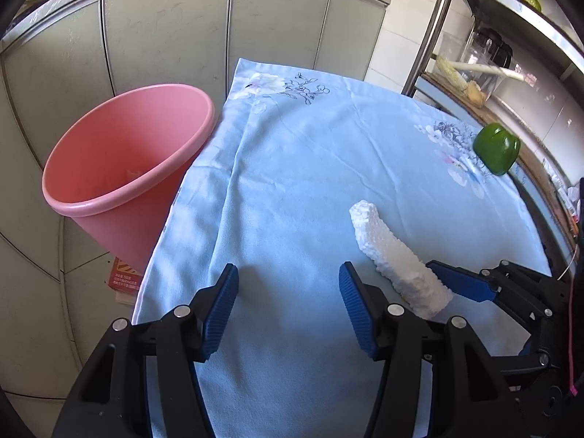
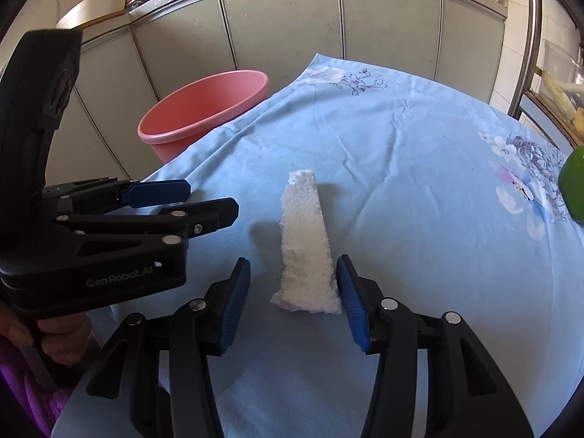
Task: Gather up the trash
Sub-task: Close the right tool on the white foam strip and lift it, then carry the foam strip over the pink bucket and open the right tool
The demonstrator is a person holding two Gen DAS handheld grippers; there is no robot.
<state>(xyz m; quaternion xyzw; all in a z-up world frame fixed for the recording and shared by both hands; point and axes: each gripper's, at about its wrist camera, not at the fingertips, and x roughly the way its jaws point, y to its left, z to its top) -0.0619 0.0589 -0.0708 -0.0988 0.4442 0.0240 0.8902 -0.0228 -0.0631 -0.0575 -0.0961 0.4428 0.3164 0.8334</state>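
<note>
Styrofoam chunk point(image 2: 308, 252) is lying mid-frame on the blue cloth point(image 2: 419, 168), sitting between the spread right gripper point(image 2: 294, 288) — squeeze near its wide end. Left gripper point(image 1: 288, 310) is hovering spread, empty; pink bucket point(image 2: 204, 109) is waiting upper left.

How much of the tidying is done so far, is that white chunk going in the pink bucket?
Nothing looks binned yet: what shows of the inside of the pink bucket looks bare. In hand: the open right gripper straddles the white foam piece, which lies on the blue cloth, not yet squeezed. The left gripper is open with nothing in it. Left: grip, lift and probably drop it in the bucket.
</note>
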